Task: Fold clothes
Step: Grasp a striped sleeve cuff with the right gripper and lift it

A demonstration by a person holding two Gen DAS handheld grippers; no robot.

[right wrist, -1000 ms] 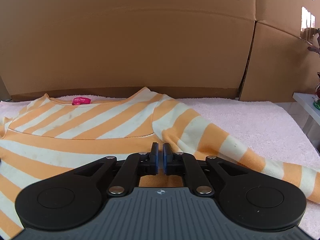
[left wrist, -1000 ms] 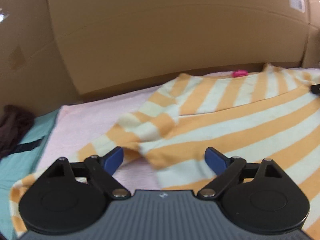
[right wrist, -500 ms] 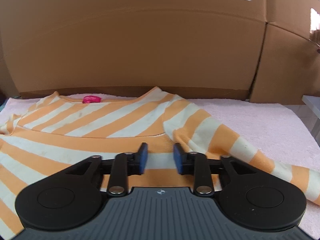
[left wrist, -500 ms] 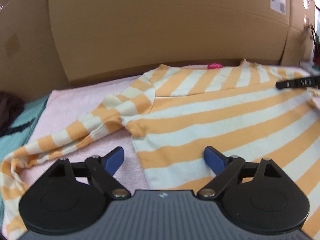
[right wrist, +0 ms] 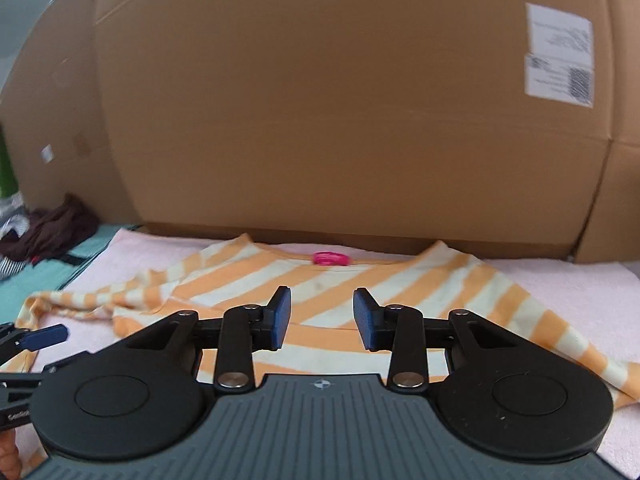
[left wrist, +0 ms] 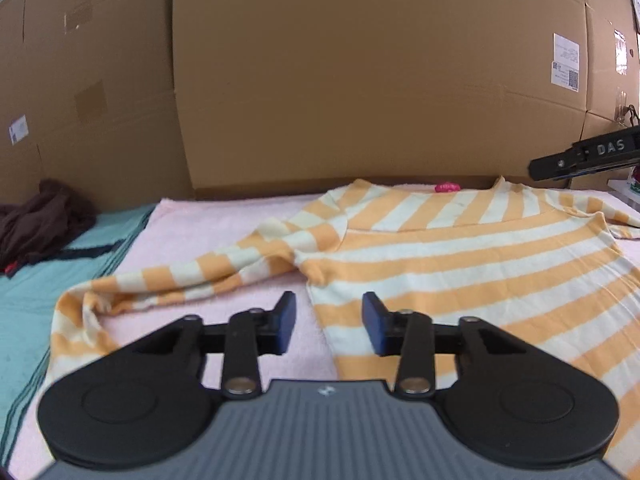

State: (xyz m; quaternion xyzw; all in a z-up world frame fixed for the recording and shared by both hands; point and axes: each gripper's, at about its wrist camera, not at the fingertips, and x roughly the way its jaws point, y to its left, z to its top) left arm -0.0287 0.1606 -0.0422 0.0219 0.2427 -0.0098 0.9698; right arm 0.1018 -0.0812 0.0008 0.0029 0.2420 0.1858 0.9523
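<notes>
Gaping empty above the striped shirt (left wrist: 460, 264), both grippers' jaws.

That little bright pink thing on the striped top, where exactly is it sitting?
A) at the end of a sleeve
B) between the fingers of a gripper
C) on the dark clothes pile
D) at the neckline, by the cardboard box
D: the pink tag sits at the collar of the striped top, at its far edge just in front of the cardboard box. Both grippers are open and hold nothing.

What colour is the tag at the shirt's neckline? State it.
Bright pink tag on the shirt, clearest in the right wrist view.
</notes>
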